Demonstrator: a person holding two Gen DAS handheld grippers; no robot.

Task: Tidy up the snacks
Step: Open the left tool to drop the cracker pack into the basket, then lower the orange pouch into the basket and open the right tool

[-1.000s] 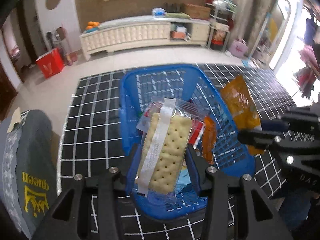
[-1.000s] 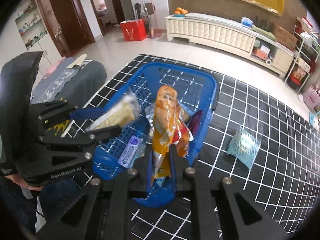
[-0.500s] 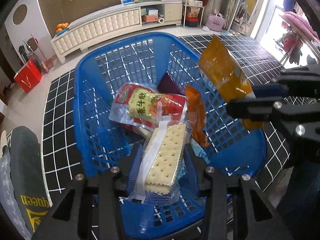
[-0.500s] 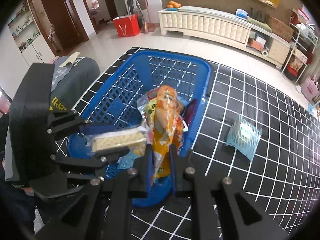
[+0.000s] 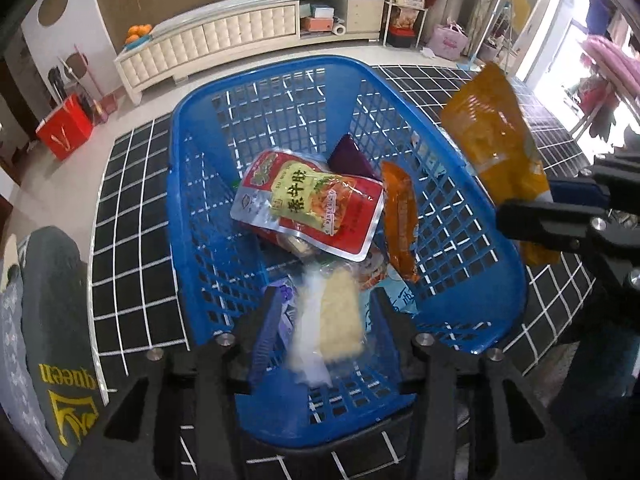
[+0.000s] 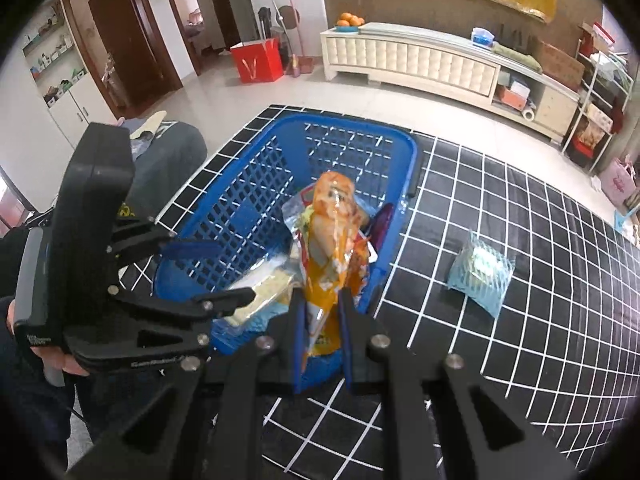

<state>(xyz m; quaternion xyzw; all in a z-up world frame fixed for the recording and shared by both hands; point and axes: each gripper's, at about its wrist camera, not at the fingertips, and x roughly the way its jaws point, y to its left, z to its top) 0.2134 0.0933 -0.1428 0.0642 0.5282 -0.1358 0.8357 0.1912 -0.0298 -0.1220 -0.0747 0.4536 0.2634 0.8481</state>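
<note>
Black cloth with a white grid covers the surface (image 6: 500,360), and on it sits the blue basket (image 5: 280,80), already carrying a red-and-yellow pouch (image 5: 312,208), a purple packet (image 5: 352,156) and a slim orange packet (image 5: 400,224). Over the near end hangs the left gripper (image 5: 324,320), and its fingers (image 5: 266,328) are parting right now: the cracker pack (image 5: 332,320) lies blurred between them, the pads no longer pressing it, so it looks to be dropping into the basket. Good release, by the look of it; the sound thing is to let the fingers spread fully before lifting, so the wrapper does not snag. Across the basket's right rim, the right gripper (image 6: 320,320) has its fingers (image 6: 298,320) clamped together on the lower end of the tall orange bag (image 6: 332,232), which stands upright above the basket. That bag probably goes in next, best lowered flat beside the pouch. One pale blue packet (image 6: 480,272) waits on the cloth, well apart from the basket.
</note>
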